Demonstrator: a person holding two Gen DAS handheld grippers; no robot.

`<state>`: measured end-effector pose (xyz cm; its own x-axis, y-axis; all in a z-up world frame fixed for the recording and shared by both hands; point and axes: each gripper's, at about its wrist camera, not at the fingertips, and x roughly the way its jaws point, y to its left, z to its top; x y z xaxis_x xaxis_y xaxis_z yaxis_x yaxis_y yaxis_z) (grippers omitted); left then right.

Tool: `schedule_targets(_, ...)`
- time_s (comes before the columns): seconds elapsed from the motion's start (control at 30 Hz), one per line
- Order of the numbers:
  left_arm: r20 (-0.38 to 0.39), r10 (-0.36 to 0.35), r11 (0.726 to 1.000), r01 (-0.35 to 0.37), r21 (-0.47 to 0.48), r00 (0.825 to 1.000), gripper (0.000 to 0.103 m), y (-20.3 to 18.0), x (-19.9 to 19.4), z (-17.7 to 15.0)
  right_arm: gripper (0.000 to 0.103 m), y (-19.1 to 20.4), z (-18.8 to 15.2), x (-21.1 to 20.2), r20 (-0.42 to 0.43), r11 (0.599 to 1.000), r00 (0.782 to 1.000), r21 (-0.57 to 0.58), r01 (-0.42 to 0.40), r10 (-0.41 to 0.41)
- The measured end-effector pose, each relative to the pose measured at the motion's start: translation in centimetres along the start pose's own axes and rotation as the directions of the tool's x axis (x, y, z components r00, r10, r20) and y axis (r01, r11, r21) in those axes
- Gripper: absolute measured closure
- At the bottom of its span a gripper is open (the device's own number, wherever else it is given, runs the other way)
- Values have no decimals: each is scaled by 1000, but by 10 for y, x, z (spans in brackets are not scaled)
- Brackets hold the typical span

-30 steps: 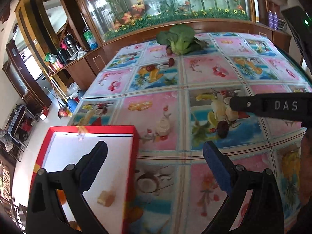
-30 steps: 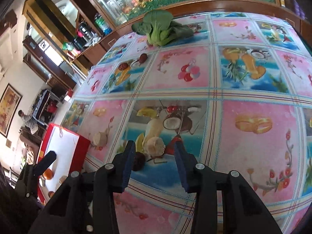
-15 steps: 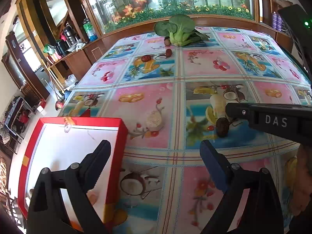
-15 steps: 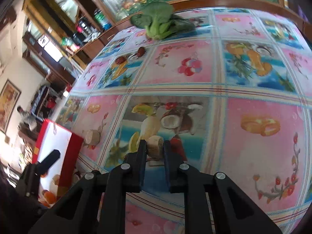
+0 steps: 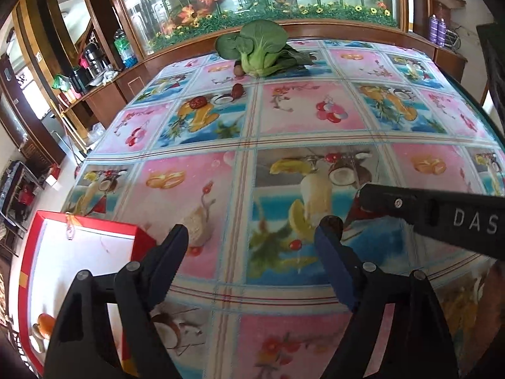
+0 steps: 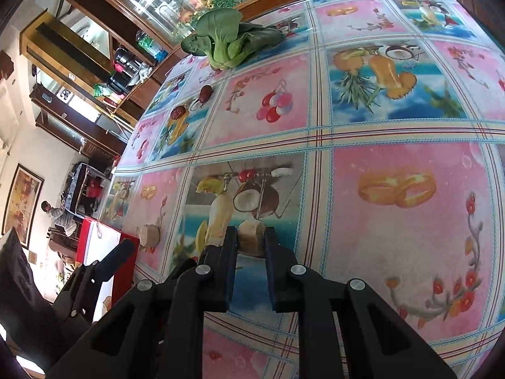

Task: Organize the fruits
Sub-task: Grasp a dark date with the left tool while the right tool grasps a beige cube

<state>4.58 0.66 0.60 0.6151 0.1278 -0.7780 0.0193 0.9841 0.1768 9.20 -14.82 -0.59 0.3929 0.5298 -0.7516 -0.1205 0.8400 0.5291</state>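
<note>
The right tongs (image 6: 251,237) are squeezed tight on a small round pale-brown fruit (image 6: 251,233), low over the desk with the bright fruit-picture cloth (image 6: 378,132). The left tongs (image 5: 252,240) have just been closing a bit but grip nothing. Another pale round fruit (image 5: 199,225) lies just past them, beside the red-edged white box (image 5: 79,252). A green leafy cabbage (image 5: 258,47) sits far back.

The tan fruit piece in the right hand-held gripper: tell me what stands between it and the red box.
Another tan fruit piece lies on the tablecloth just short of the red box, and the left hand-held gripper hangs open by the box's near corner. The held tan fruit piece must pass both.
</note>
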Motion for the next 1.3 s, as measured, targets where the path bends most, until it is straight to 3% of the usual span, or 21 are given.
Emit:
schedule_targets(0.1, 8, -38, 999, 38, -5, 999, 20, 3, -10, 1, 88, -2, 0, 0, 0, 1000, 1000, 8, -9, 9)
schedule_targets(0.17, 28, -10, 1000, 10, 18, 1000, 20, 4, -16, -2, 88, -2, 0, 0, 0, 1000, 1000, 9, -12, 12)
schedule_targets(0.53, -22, -114, 991, 115, 61, 993, 21, -18, -3, -4, 88, -8, 1, -6, 8, 999, 1000, 31, -12, 12)
schedule_targets(0.57, -31, -118, 991, 120, 56, 992, 31, -19, 1, -3, 88, -7, 1, -6, 9, 1000, 1000, 29, -8, 8)
schedule_targets(0.63, -56, -148, 988, 151, 42, 987, 41, -19, 9, -2, 88, -6, 1, -7, 9, 1000, 1000, 25, -1, 0)
schedule_targets(0.8, -53, -213, 977, 214, 11, 976, 57, -18, 14, 3, 89, -3, 1, -8, 22, 1000, 999, 2, 28, -28)
schedule_targets(1.03, -36, -240, 970, 241, 26, 970, 81, -24, 12, 3, 89, -1, 0, -7, 41, 998, 997, -10, 63, -63)
schedule_targets(1.17, -39, -240, 971, 240, 17, 970, 83, -23, 12, 3, 89, 2, 0, -7, 48, 996, 995, -27, 85, -83)
schedule_targets(1.3, -26, -183, 983, 183, 15, 983, 83, -19, 7, 0, 89, 3, -1, -8, 55, 995, 994, -32, 93, -91)
